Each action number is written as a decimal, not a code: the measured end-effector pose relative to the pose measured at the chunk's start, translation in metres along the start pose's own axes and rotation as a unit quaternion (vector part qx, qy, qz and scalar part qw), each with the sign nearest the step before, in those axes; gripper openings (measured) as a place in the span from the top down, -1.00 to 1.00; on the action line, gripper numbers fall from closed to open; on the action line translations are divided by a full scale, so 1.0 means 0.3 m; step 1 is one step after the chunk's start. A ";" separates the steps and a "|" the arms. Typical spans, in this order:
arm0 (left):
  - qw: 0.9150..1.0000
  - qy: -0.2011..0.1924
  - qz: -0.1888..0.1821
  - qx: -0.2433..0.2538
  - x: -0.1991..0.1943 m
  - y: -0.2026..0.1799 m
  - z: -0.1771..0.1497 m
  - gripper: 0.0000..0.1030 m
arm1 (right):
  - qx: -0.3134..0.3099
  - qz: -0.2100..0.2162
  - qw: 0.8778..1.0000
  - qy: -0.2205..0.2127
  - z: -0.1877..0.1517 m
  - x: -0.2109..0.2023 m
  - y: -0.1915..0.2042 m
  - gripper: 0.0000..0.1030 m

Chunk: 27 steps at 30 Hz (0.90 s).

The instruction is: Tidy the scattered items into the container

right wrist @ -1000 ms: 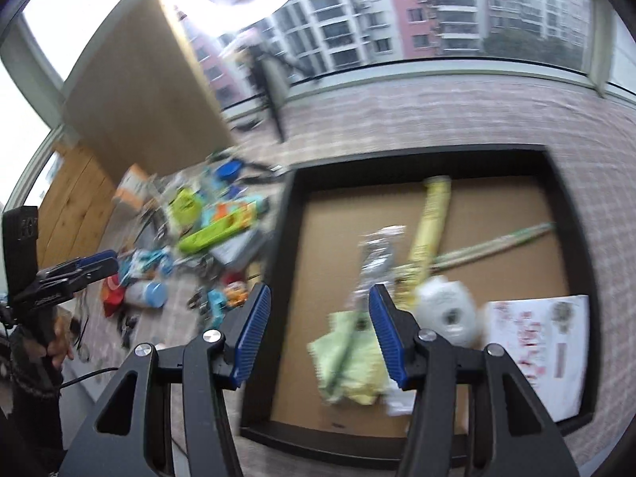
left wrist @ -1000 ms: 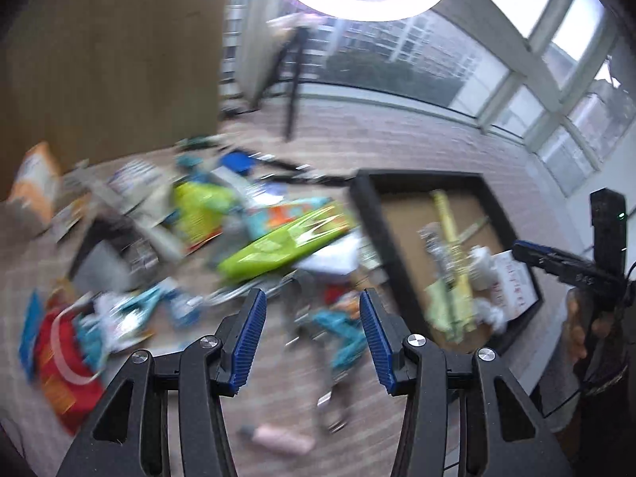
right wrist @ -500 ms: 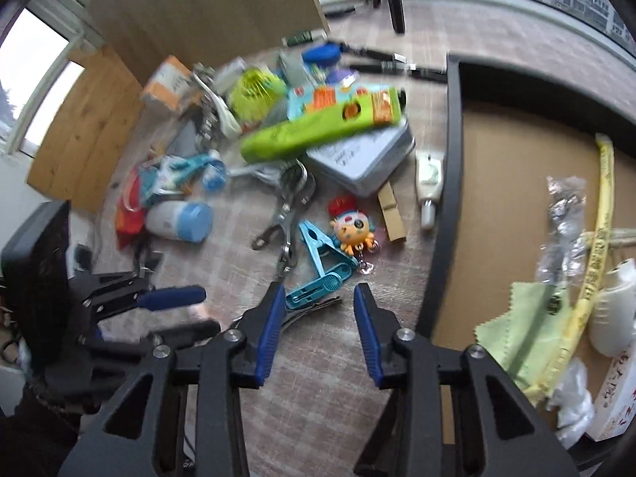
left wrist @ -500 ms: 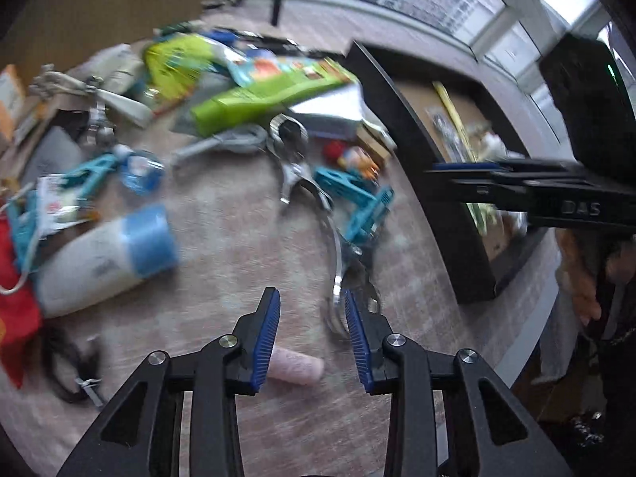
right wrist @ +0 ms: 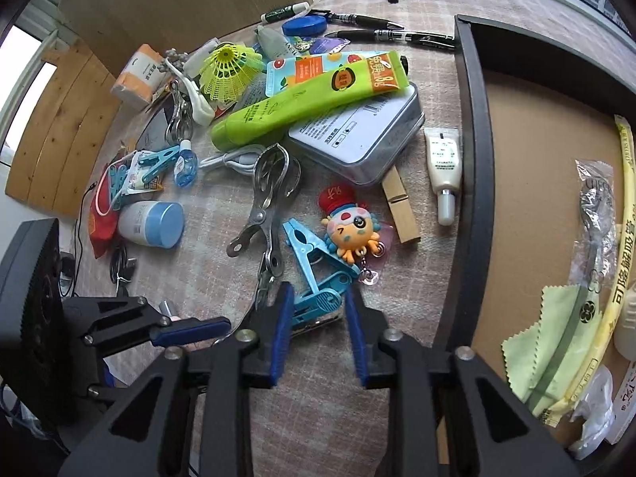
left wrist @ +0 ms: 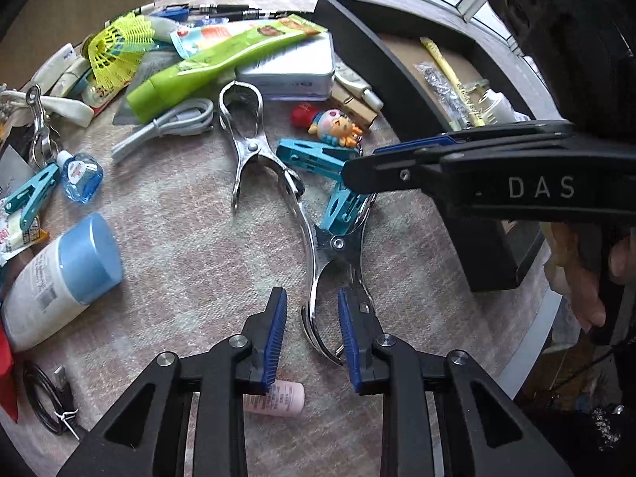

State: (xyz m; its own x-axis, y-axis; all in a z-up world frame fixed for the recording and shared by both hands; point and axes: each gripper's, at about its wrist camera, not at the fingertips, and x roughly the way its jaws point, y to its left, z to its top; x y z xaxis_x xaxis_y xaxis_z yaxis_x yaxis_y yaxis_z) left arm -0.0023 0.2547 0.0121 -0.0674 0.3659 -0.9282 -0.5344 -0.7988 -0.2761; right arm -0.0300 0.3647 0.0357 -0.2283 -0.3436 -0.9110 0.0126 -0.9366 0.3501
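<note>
Container (right wrist: 473,183), a shallow black tray with a brown floor, sits on the table's right side in the right wrist view; we see a green cloth (right wrist: 544,338), a yellow straw packet (right wrist: 626,238) and a clear bag (right wrist: 596,206) already lying in it. Table (left wrist: 190,246) carries a pinkish checked cloth, with the scattered items heaped from the tray's left wall out toward the far-left edge.

Largest loose items: a green tube (right wrist: 302,99) lying across a silver tin (right wrist: 357,135), which sits close to the tray's left wall. A white bottle with a blue cap (right wrist: 153,224) lies on its side toward the left edge. A yellow shuttlecock (right wrist: 228,69) lies behind the tube, toward the far edge.

Mid-table we note two steel clips: one (left wrist: 244,139) in front of the tube, the other (left wrist: 334,254) nearer to us. A blue plastic clip (right wrist: 318,278) lies beside a cartoon keychain figure (right wrist: 353,226), with a wooden clothespin (right wrist: 401,208) and a small white tube (right wrist: 443,167) between them and the tray wall.

Left gripper (left wrist: 312,322): jaws have just been closing and now straddle the near end of the nearer steel clip. The right pad looks to be touching the metal and the left pad stands clear of it, so no grip yet.

Right gripper (right wrist: 320,320): jaws have just been closing around the blue plastic clip's handle end. The left pad touches it; we cannot tell whether the right pad does.

A small pink bottle (left wrist: 278,397) lies under the left gripper near the front edge.
</note>
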 end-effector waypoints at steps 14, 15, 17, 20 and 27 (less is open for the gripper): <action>0.999 -0.022 -0.014 -0.020 -0.078 0.030 -0.059 0.93 | 0.007 0.029 0.999 -0.045 -0.025 -0.121 -0.006 0.92; 0.999 -0.023 -0.016 -0.021 -0.087 0.028 -0.062 0.93 | 0.010 0.035 0.998 -0.050 -0.027 -0.138 -0.012 0.92; 0.999 -0.030 -0.017 -0.024 -0.114 0.023 -0.067 0.93 | 0.016 0.044 0.997 -0.063 -0.023 -0.168 -0.016 0.92; 0.999 -0.044 -0.017 -0.025 -0.156 0.009 -0.060 0.93 | 0.025 0.054 0.994 -0.086 -0.017 -0.227 -0.039 0.92; 0.996 -0.080 -0.023 -0.027 -0.227 -0.054 0.031 0.93 | 0.057 0.041 0.986 -0.148 -0.021 -0.423 -0.179 0.92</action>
State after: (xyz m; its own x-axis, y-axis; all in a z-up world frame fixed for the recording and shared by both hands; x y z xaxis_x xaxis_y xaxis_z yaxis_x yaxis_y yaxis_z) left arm 0.0031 0.2473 0.0820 -0.1791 0.4709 -0.8638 -0.4939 -0.8024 -0.3350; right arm 0.0045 0.4580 0.1313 -0.5058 -0.3671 -0.7807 -0.0630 -0.8868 0.4578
